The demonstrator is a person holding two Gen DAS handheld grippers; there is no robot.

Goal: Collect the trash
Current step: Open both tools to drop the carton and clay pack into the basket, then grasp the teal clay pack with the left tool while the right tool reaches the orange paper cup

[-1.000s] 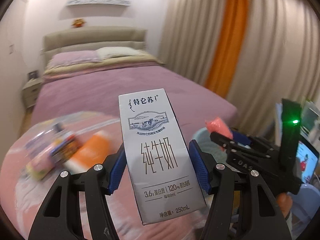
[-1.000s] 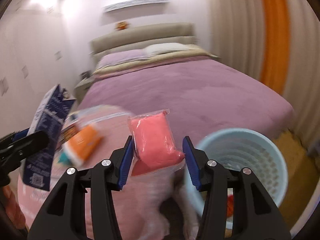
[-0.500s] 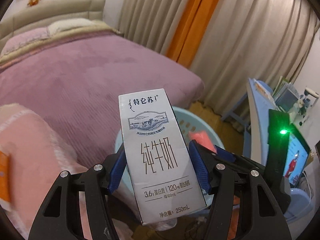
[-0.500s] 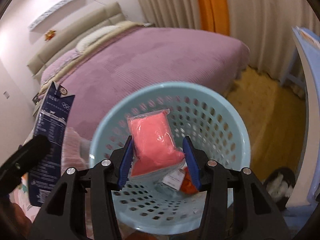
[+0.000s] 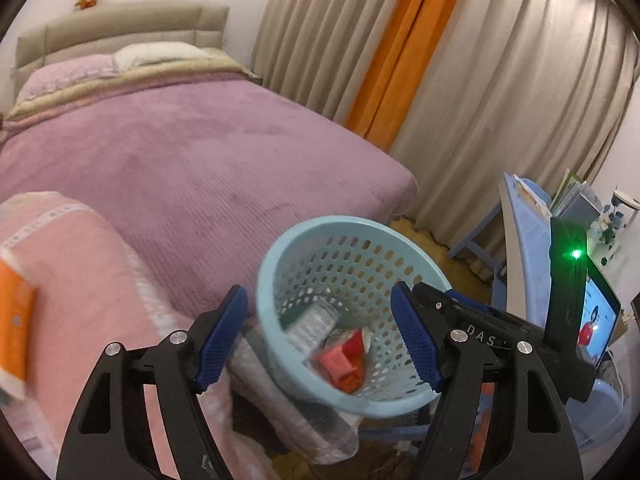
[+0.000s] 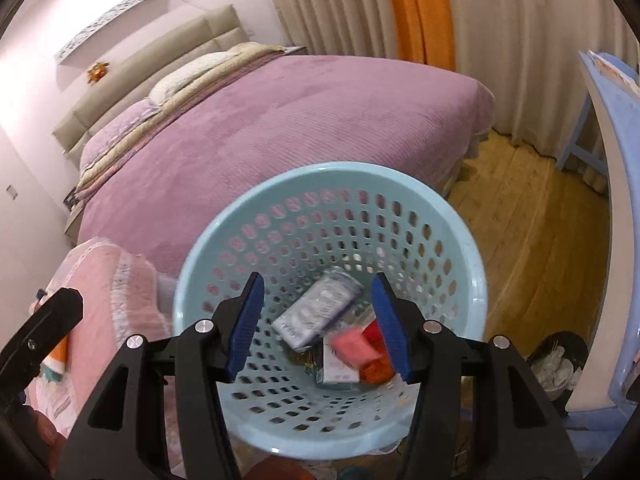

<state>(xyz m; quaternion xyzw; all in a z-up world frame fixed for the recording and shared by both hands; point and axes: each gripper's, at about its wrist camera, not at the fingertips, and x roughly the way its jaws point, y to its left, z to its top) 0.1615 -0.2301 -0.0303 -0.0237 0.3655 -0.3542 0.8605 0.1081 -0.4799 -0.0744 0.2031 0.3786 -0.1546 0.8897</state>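
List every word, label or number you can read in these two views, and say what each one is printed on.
"DAS": white letters on the black body of the right gripper, seen from the left wrist view; more may follow, hidden.
Milk carton in the blue basket: print too blurred to read.
White packet beside it: unreadable.
Laptop screen: too small to read.

Purple bed (image 5: pixel 192 152), orange curtain (image 5: pixel 404 48), wooden floor (image 6: pixel 532 220), laptop (image 5: pixel 598 316)
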